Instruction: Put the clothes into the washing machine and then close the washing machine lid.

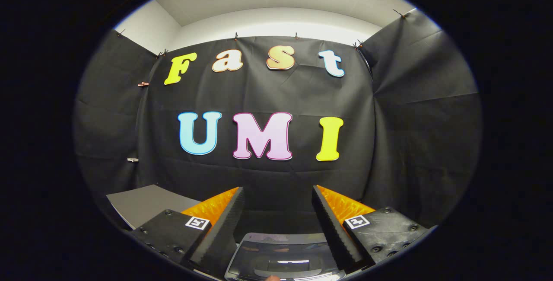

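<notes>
Gripper: nearest of all, the gripper points level at the back wall, its two fingers rising from below with ridged inner faces turned toward each other.
Jaws: wide apart, and nothing is held between them; only the dark wall cloth shows through the gap.
Finger markers: each finger base carries a small square black-and-white tag, one on the left block and one on the right.
Washing machine: right below and between the fingers sits the washing machine, seen from above as a glossy dark lid with a grey rim.
Lid: it looks to be lying flat and closed, with ceiling light reflected as a bright streak on its glass; whether it is latched I cannot tell.
Small shape at the lid's near edge: a tiny pale-orange bit pokes in at the bottom, too little of it to tell what it is.
Grey surface: off beyond the left finger, a flat grey tabletop runs toward the left wall.
Booth: black cloth hangs on three sides, pinned up by small clips along its top edge and left side.
Above: a white wall and ceiling show over the cloth, with a light strip near the top.
Clothes: I cannot tell where they are.
</notes>
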### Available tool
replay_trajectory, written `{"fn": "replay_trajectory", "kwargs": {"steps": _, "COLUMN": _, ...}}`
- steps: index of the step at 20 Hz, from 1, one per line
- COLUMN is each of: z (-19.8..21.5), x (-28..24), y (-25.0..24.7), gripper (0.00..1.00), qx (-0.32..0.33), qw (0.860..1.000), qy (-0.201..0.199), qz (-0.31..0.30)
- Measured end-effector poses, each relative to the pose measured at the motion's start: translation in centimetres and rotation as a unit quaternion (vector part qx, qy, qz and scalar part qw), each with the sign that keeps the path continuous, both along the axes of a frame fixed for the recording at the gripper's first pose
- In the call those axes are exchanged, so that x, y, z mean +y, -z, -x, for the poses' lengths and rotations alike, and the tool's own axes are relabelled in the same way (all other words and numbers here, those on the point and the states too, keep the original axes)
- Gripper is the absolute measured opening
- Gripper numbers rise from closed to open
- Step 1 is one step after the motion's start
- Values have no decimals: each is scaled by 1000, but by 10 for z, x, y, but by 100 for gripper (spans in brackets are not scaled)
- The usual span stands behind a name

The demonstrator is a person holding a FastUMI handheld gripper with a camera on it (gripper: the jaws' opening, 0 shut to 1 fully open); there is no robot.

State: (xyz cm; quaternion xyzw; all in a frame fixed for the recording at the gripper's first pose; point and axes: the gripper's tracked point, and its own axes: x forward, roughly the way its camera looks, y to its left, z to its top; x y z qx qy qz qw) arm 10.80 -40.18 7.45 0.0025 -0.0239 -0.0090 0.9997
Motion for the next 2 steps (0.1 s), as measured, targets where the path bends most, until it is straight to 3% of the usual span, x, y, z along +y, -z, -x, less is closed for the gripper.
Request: {"fn": "replay_trajectory", "kwargs": {"steps": 2, "z": 0, "x": 1, "y": 0, "gripper": 98, "qx": 0, "qw": 1000, "qy": -2, "qz": -1}}
